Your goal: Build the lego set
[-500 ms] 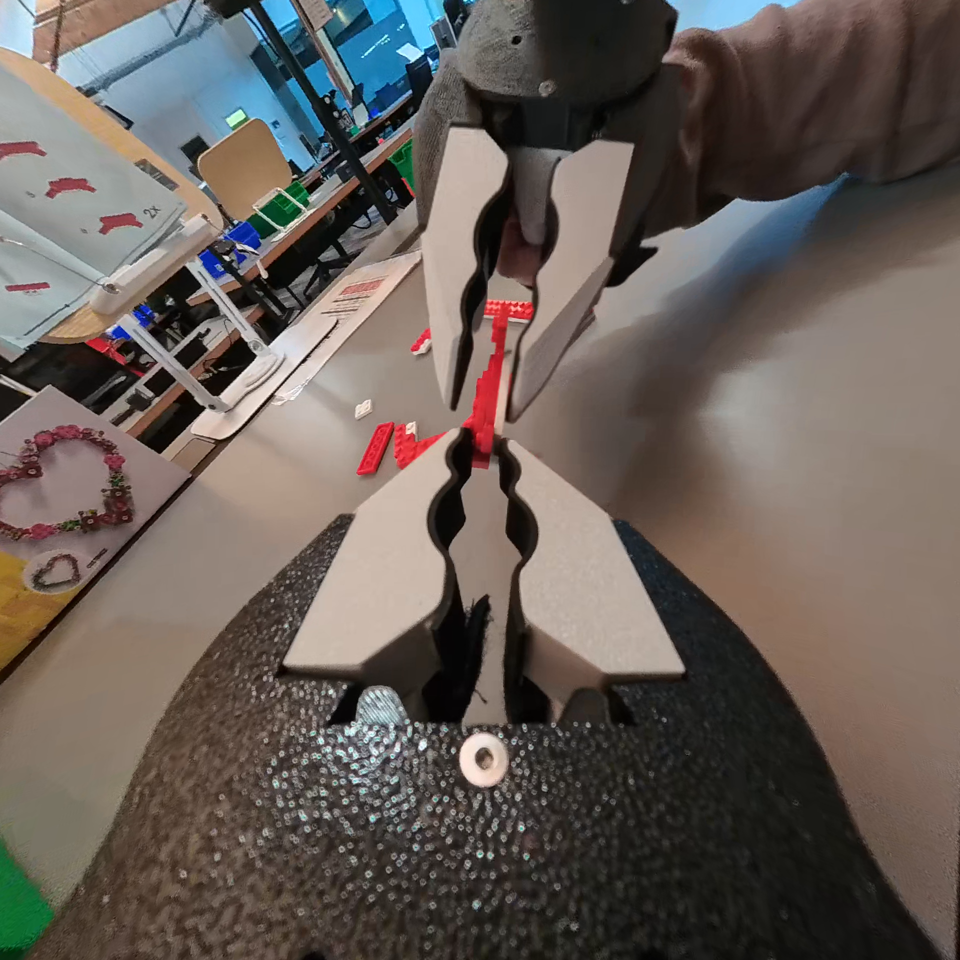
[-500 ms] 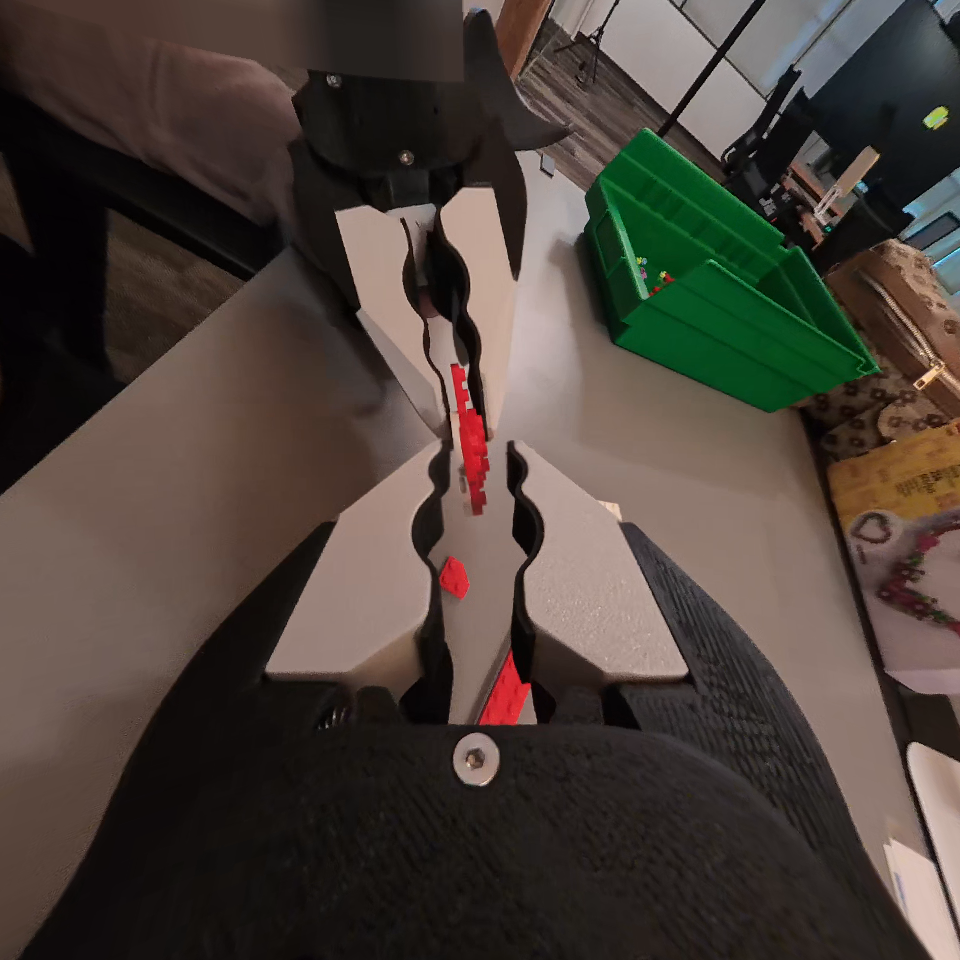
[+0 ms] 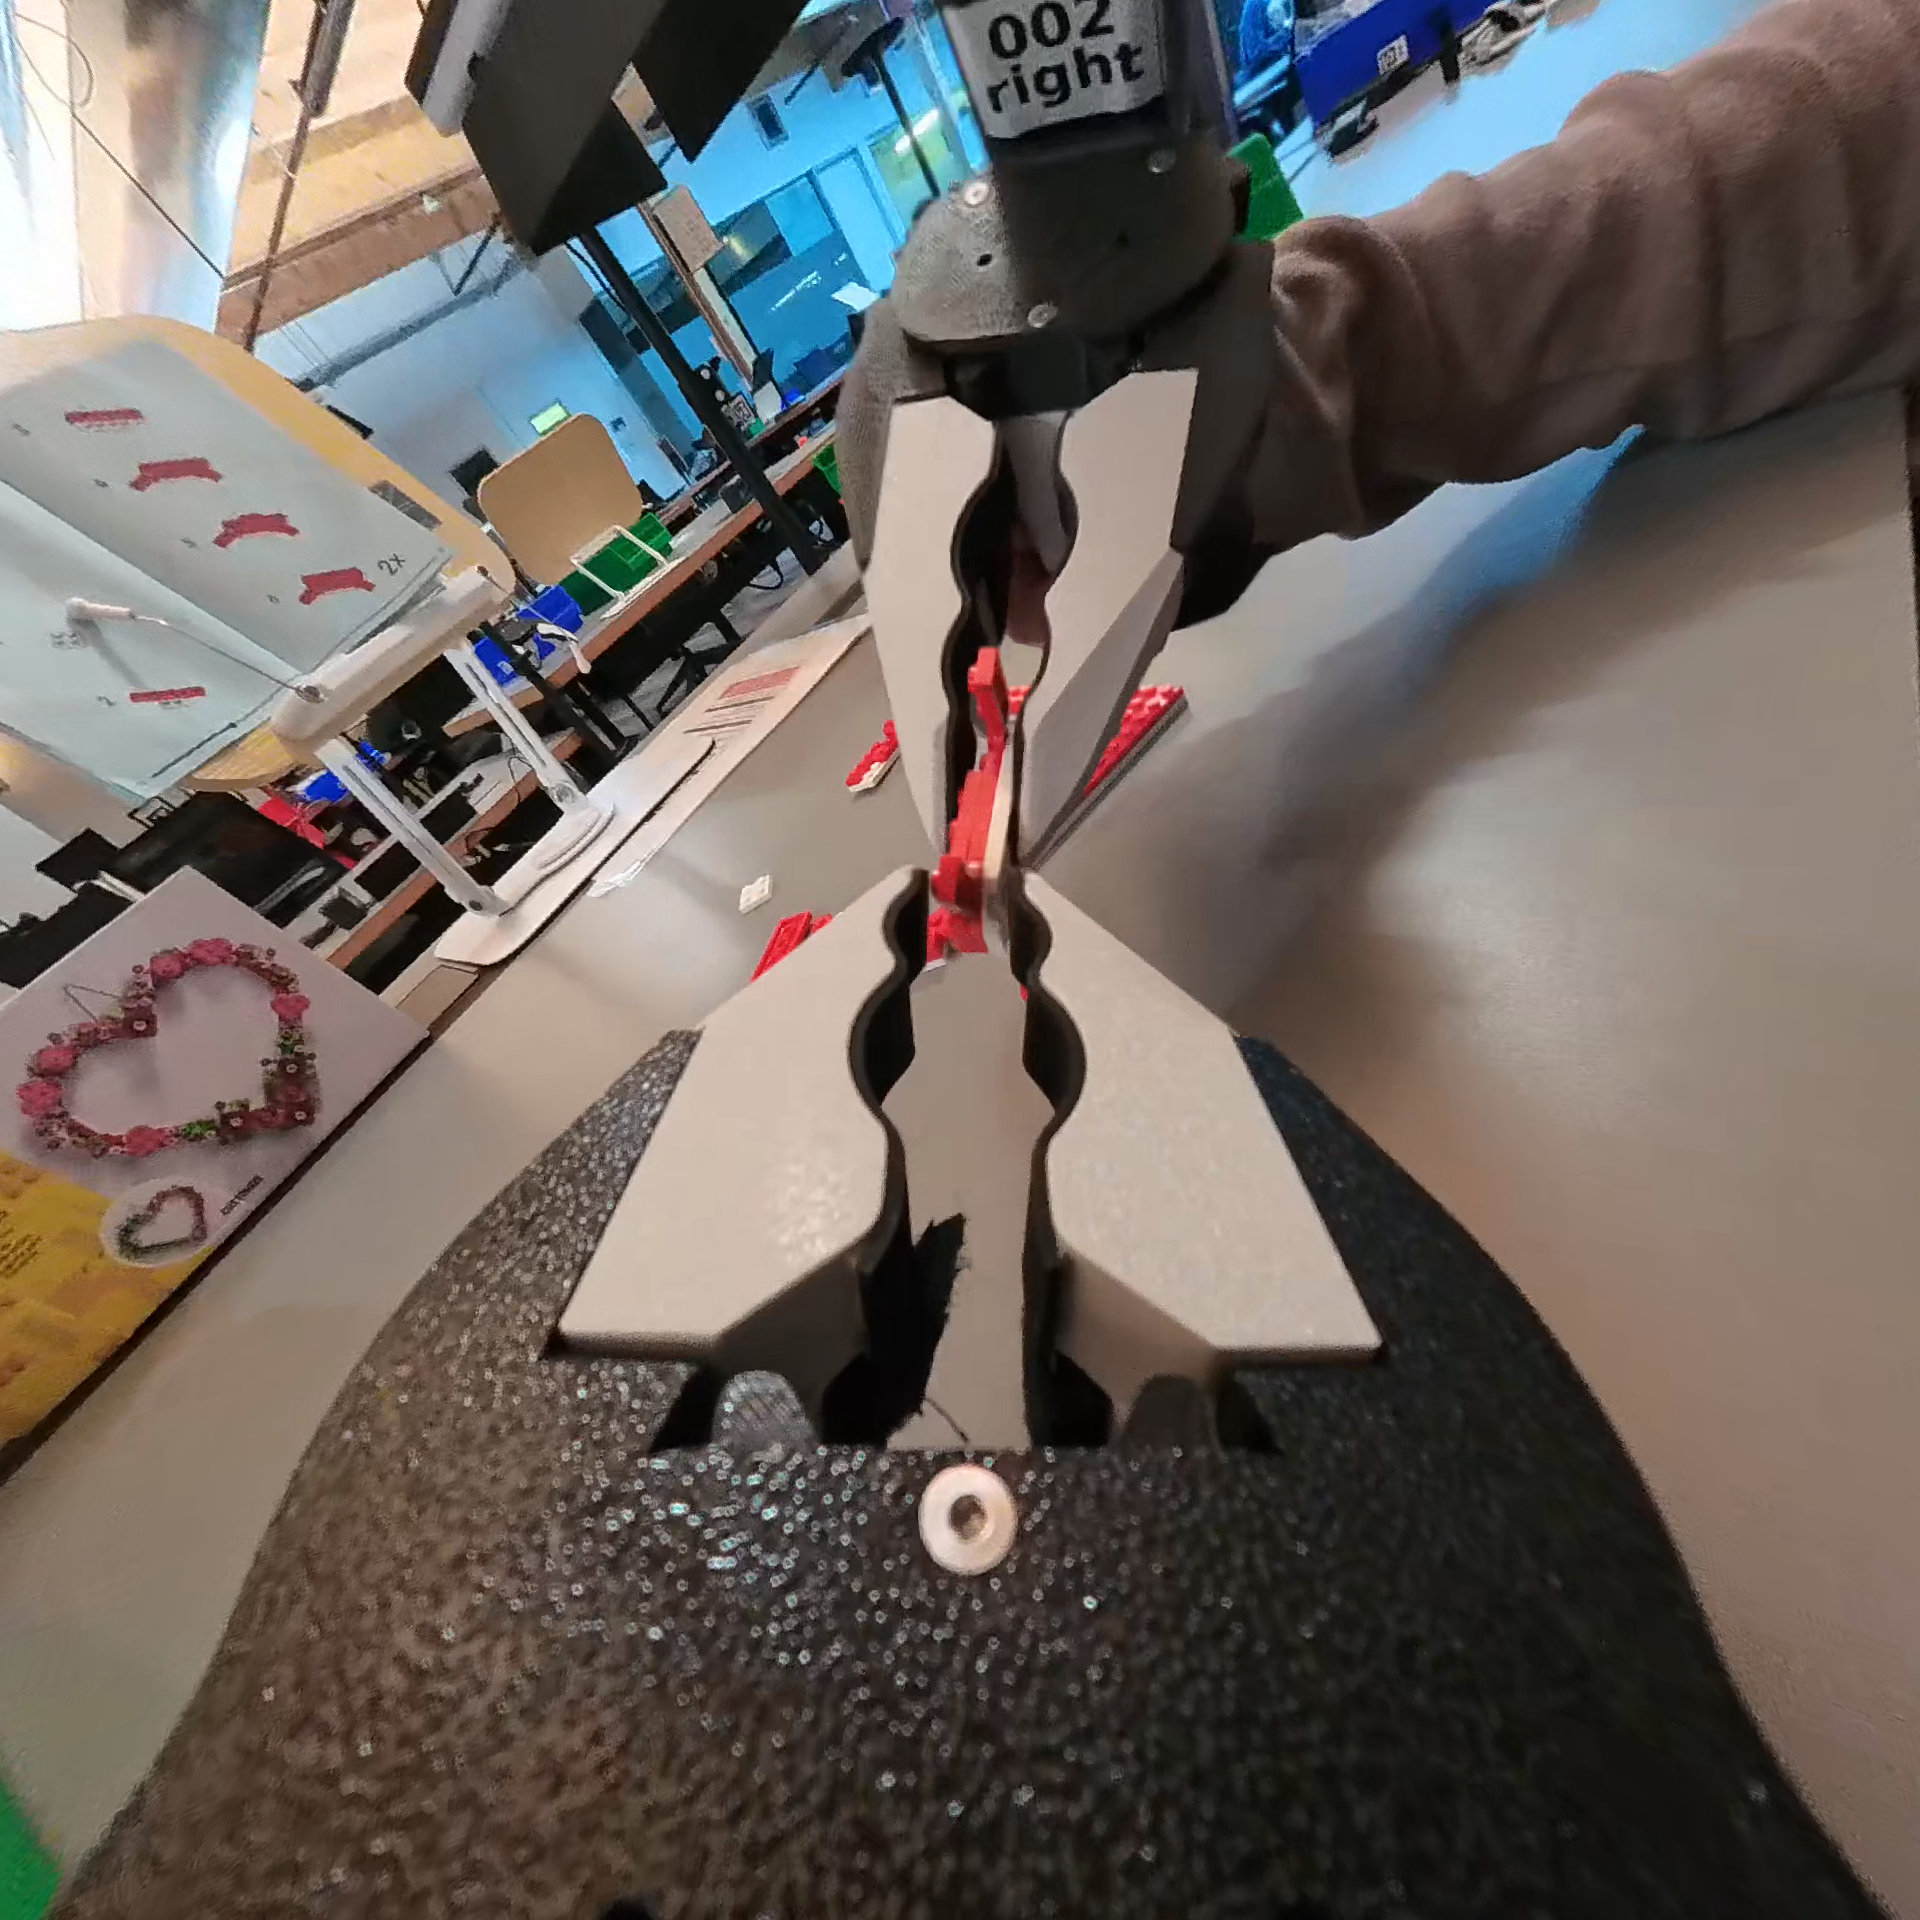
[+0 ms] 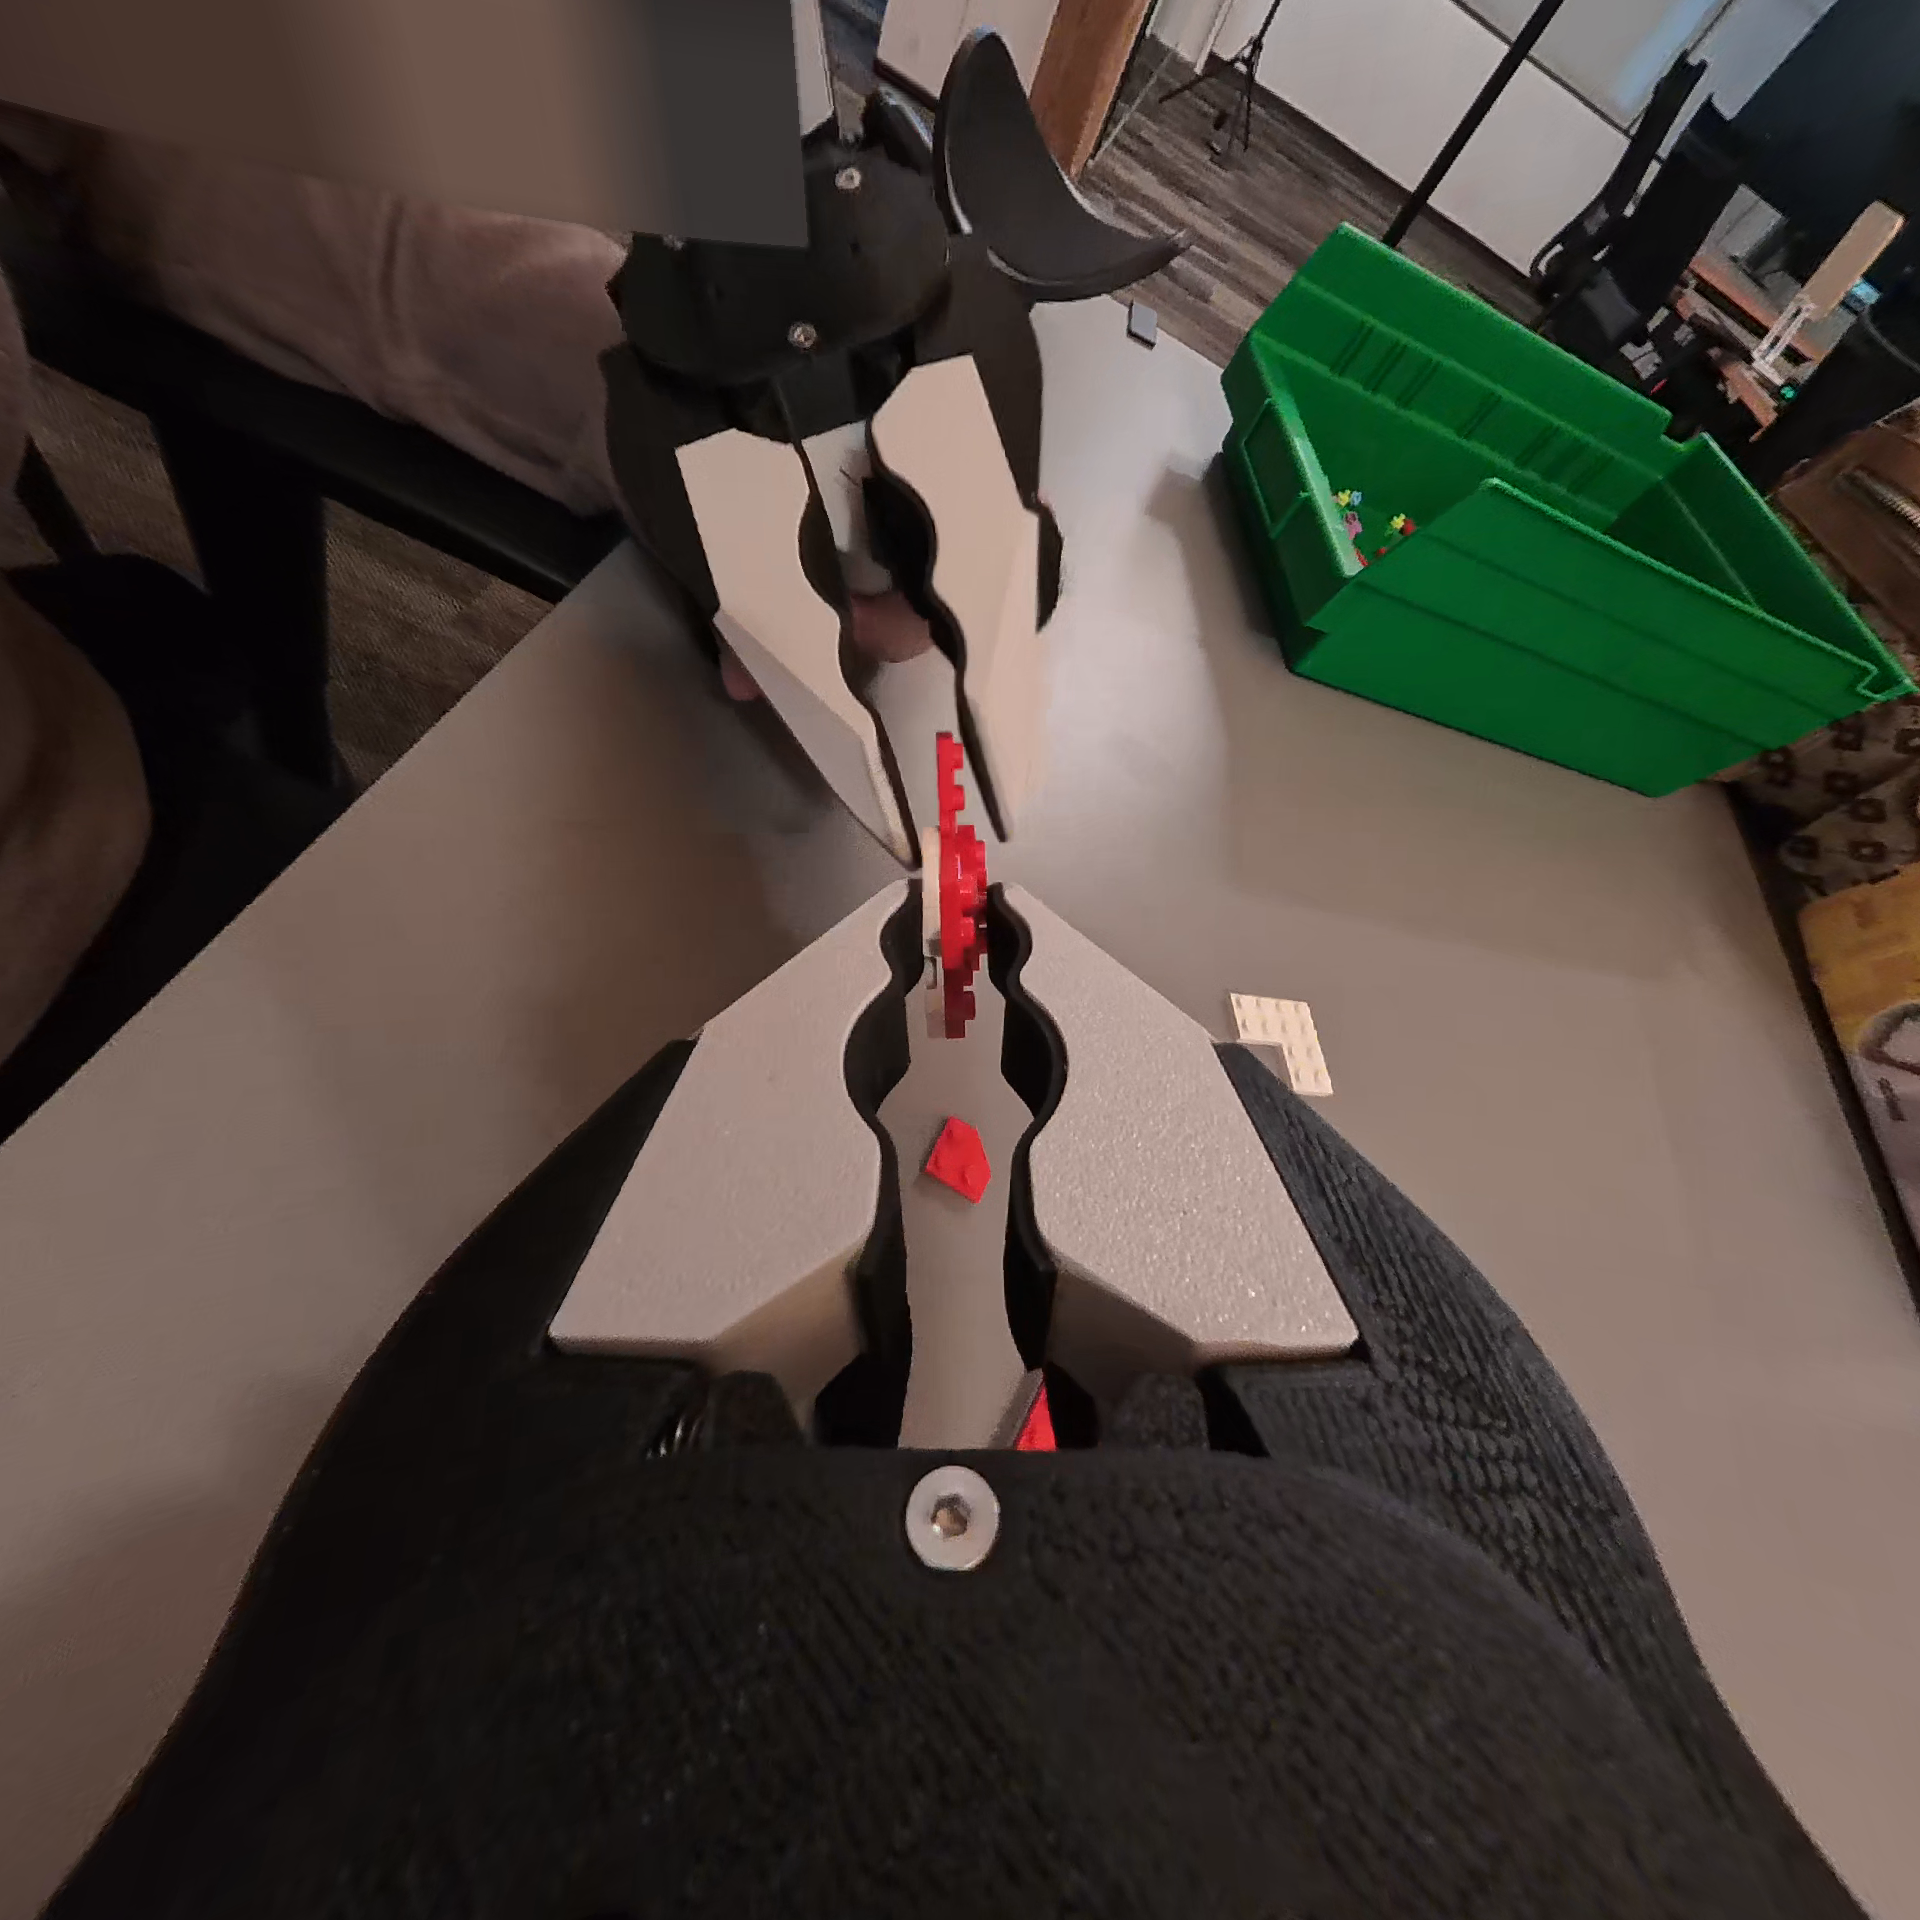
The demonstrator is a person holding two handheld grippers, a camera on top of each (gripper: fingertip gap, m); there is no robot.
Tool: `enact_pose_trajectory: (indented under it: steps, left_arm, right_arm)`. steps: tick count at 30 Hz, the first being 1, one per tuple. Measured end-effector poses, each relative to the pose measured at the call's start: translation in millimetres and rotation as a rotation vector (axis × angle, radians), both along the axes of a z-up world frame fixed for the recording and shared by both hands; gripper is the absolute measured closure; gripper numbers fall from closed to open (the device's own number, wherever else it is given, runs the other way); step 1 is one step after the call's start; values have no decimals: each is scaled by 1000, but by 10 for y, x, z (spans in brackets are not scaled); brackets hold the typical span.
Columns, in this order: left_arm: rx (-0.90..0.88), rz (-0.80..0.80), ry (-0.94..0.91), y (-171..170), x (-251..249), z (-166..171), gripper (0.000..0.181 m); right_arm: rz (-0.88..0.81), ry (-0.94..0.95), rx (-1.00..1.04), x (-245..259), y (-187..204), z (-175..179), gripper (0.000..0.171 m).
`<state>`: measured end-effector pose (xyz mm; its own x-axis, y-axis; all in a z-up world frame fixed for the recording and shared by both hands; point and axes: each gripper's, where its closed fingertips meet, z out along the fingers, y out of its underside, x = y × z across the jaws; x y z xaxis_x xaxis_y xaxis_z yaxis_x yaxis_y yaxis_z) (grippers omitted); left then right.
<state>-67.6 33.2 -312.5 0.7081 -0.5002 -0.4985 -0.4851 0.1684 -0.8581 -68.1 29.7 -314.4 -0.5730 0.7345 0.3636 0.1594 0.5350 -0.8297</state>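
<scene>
Grey worktop (image 4: 1558,1143) in an open workshop w/ desks behind. The red lego assembly (image 4: 951,790) stands on edge above the worktop, between my two sets of jaws, which face each other tip to tip.

My right gripper (image 4: 953,902) has its jaws nearly shut, clamped on the near end of the assembly: pale plate layer against one finger, red studs against the other. My left gripper (image 3: 974,894) has its jaws at a narrow gap round the opposite end; can't tell if they actually pinch.

A small red piece (image 4: 958,1174) lies on the worktop just below the assembly. A white L-shaped plate (image 4: 1283,1039) is near it, and a green bin (image 4: 1558,644) well away from it.

Vs 0.5 s ago: the right gripper is closer & tilted more upright over the left, and the assembly's pale layer now shows.
</scene>
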Motion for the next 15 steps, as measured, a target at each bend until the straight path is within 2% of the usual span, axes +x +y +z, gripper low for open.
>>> enact_pose_trajectory:
  steps: [6, 15]
  left_arm:
    - [28, -47, 13, -52, 48, 27, 171]
    - [-5, -34, 63, -59, 38, 49, 173]
  right_arm:
    - [32, -2, -33, 25, -62, 32, 162]
    - [26, 7, -47, 16, -65, 62, 161]
